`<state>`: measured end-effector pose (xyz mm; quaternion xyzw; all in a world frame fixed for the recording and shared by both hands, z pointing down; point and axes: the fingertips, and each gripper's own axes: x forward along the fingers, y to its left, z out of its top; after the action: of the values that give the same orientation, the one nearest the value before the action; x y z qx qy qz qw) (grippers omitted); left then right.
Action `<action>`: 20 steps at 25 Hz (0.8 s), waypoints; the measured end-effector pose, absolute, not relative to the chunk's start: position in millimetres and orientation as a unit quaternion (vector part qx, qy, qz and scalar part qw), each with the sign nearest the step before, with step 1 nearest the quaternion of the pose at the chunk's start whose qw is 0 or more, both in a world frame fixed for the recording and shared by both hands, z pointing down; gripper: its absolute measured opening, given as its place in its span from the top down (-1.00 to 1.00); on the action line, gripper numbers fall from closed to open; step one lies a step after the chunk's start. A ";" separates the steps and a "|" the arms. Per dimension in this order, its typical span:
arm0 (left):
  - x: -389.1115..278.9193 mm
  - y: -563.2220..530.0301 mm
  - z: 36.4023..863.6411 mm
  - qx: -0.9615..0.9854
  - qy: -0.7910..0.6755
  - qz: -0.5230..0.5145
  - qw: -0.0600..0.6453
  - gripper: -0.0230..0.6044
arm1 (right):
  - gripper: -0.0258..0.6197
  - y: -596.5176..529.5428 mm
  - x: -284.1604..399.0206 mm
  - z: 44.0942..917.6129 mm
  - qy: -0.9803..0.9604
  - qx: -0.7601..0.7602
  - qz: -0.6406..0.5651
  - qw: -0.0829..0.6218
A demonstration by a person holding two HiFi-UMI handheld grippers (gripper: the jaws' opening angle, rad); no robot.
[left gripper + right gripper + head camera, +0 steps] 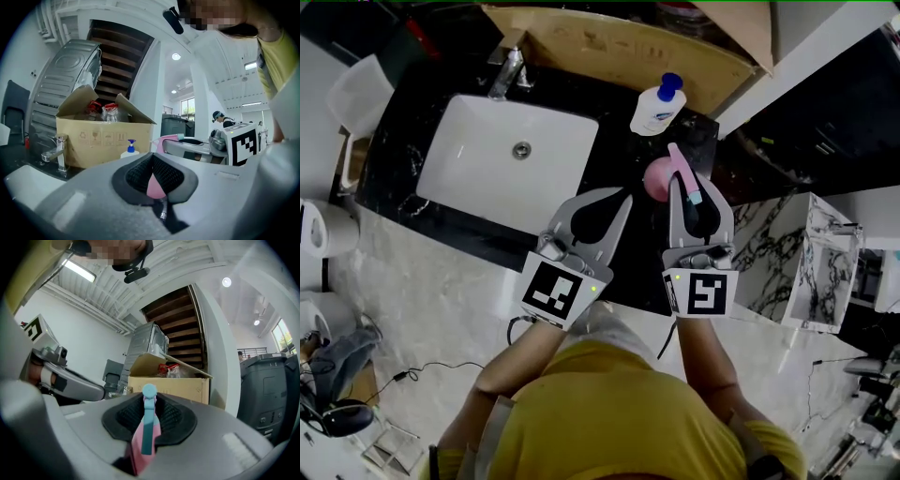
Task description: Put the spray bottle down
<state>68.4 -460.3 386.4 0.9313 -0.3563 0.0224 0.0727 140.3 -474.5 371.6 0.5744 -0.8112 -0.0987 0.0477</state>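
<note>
The right hand-held gripper (694,202) is clamped on the trigger head of the pink spray bottle (656,178). The bottle's body hangs over the black worktop (422,131), just right of the sink (478,141) and near a white pump bottle (656,111). The left hand-held gripper (598,208), alongside, has its jaw tips together. Whether the base touches the worktop cannot be told; setting down and release apparently remain.

left hand-held gripper (617,199) level, jaws together; right hand-held gripper (694,190) level, jaws clamped on spray bottle (657,178)
</note>
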 end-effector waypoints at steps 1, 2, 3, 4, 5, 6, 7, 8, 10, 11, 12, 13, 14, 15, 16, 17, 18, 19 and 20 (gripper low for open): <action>68.4 -464.8 389.7 0.931 -0.356 0.024 0.076 0.92 | 0.73 -479.7 140.3 375.7 -0.811 0.575 -0.096 0.049; 68.0 -469.6 393.0 0.931 -0.356 0.026 0.079 0.92 | 0.73 -485.0 140.4 379.5 -0.810 0.576 -0.093 0.050; 67.2 -474.2 396.0 0.930 -0.357 0.027 0.081 0.92 | 0.73 -490.0 140.5 383.1 -0.810 0.577 -0.090 0.051; 66.2 -478.4 398.6 0.929 -0.359 0.028 0.083 0.92 | 0.73 -494.8 140.5 386.2 -0.810 0.578 -0.088 0.051; 65.1 -482.3 400.7 0.928 -0.361 0.029 0.086 0.92 | 0.73 -499.3 140.6 388.9 -0.809 0.579 -0.086 0.051; 64.2 -485.7 402.4 0.928 -0.362 0.030 0.088 0.92 | 0.73 -503.5 141.0 391.1 -0.809 0.580 -0.084 0.051; 63.7 -488.7 403.9 0.927 -0.362 0.031 0.089 0.92 | 0.73 -507.4 141.8 393.0 -0.808 0.581 -0.082 0.051; 63.6 -491.2 405.3 0.927 -0.362 0.032 0.090 0.92 | 0.73 -510.9 142.8 394.6 -0.807 0.583 -0.080 0.051; 64.2 -495.1 407.8 0.927 -0.361 0.034 0.092 0.92 | 0.73 -516.8 145.2 397.5 -0.804 0.587 -0.076 0.050; 64.6 -496.5 408.9 0.927 -0.361 0.035 0.093 0.92 | 0.73 -519.0 146.1 398.9 -0.803 0.589 -0.075 0.050; 65.1 -497.7 410.0 0.928 -0.360 0.036 0.093 0.92 | 0.73 -521.0 146.9 400.4 -0.802 0.590 -0.073 0.050; 65.6 -498.7 411.0 0.928 -0.359 0.037 0.093 0.92 | 0.73 -522.8 147.5 402.1 -0.802 0.591 -0.071 0.051; 66.0 -499.6 411.9 0.928 -0.359 0.037 0.095 0.92 | 0.73 -524.5 148.0 403.7 -0.801 0.592 -0.069 0.052; 66.5 -500.3 412.6 0.928 -0.359 0.037 0.096 0.92 | 0.73 -526.1 148.6 405.3 -0.800 0.593 -0.067 0.052; 67.1 -500.7 413.5 0.927 -0.359 0.038 0.098 0.92 | 0.73 -527.6 149.2 406.7 -0.800 0.594 -0.064 0.052; 67.7 -500.8 414.6 0.927 -0.359 0.038 0.100 0.92 | 0.73 -528.8 149.7 408.2 -0.800 0.595 -0.062 0.052; 68.2 -500.8 416.0 0.927 -0.358 0.039 0.102 0.92 | 0.73 -529.7 150.1 409.6 -0.800 0.595 -0.060 0.052; 68.6 -500.7 417.4 0.927 -0.357 0.040 0.103 0.92 | 0.73 -530.4 150.5 411.2 -0.800 0.595 -0.058 0.053; 68.7 -500.7 418.6 0.927 -0.357 0.041 0.104 0.92 | 0.73 -530.9 150.7 412.8 -0.799 0.596 -0.056 0.054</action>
<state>68.7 -500.7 418.6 0.9272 -0.3574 0.0412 0.1045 150.7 -530.9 412.8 0.5956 -0.7995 -0.0558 0.0543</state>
